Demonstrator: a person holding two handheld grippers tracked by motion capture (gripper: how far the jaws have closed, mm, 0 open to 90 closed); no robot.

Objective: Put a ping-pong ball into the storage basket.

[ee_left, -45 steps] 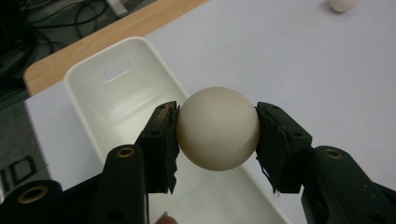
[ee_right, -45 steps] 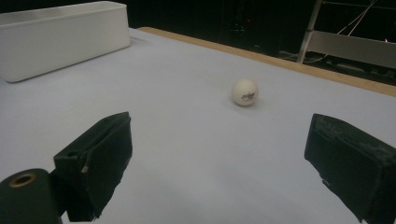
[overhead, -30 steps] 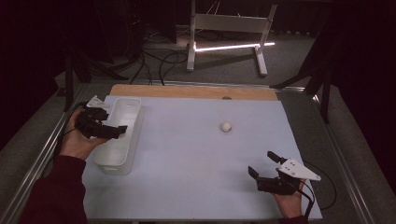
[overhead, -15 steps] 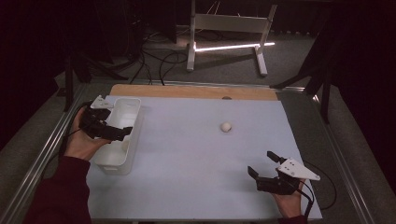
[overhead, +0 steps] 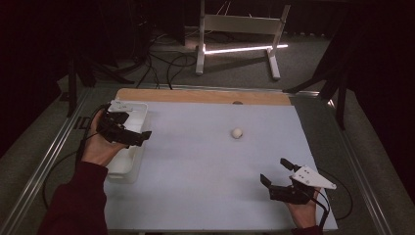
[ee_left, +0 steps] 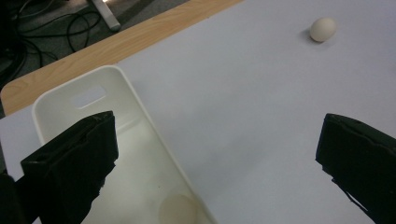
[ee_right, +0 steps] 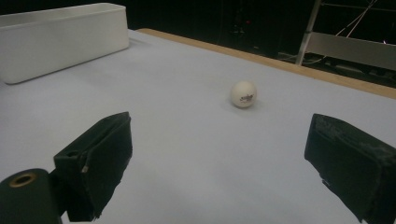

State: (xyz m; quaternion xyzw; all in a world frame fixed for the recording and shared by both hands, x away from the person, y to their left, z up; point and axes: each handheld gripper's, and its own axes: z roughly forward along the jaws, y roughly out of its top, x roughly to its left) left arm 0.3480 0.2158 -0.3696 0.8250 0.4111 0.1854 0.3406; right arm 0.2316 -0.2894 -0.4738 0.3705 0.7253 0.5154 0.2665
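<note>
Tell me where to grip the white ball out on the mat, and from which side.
Grip the white ball across its middle, coming straight down with the right gripper, whose jaws already stand open. It is round and sits alone on the mat, so any pair of opposite sides works.

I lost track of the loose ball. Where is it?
High view: the ball lies on the mat right of centre, apart from the white bin at left.
</note>
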